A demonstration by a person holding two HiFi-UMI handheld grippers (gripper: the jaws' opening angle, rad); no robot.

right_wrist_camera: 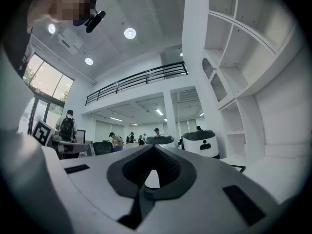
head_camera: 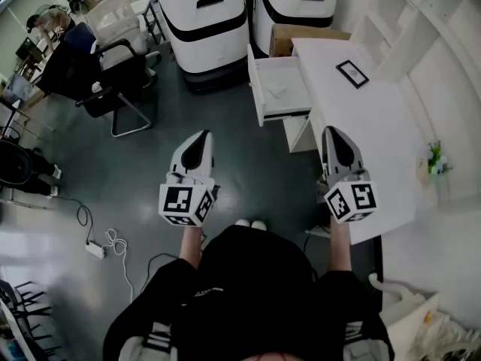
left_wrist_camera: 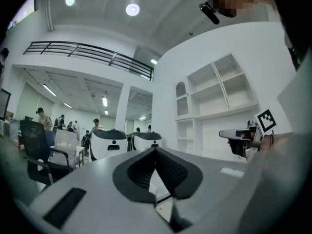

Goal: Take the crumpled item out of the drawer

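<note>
— Guessing we're at the very start here; both tongs are held out level, left tongs (head_camera: 198,143) over the floor (head_camera: 150,171), right tongs (head_camera: 336,138) lined up with the near edge of the counter (head_camera: 376,126); anyone disagree?

— Nope, same read; the approach to the drawer (head_camera: 289,74) hasn't begun. Each gripper view shows the two halves meeting at the tip with nothing between them, so both tongs are closed and empty; the drawer is already pulled out, sticking out from the counter's far end, well ahead of both tongs.

— And the item (head_camera: 275,92)? I can only make out a small pale lump on the drawer bottom; too small to say more.

— That's the one I'd bet on; it lies inside, roughly mid-drawer, well apart from both tongs. Next move as I see it: step or reach forward and pick a side, since the drawer sits between the two lines of reach; spread those tongs before they go in, tip them down over the rim, then close on the lump and lift it clear. Crumpled stuff squashes, so a shallow pinch might slip off; I'd go for the middle of it.
</note>
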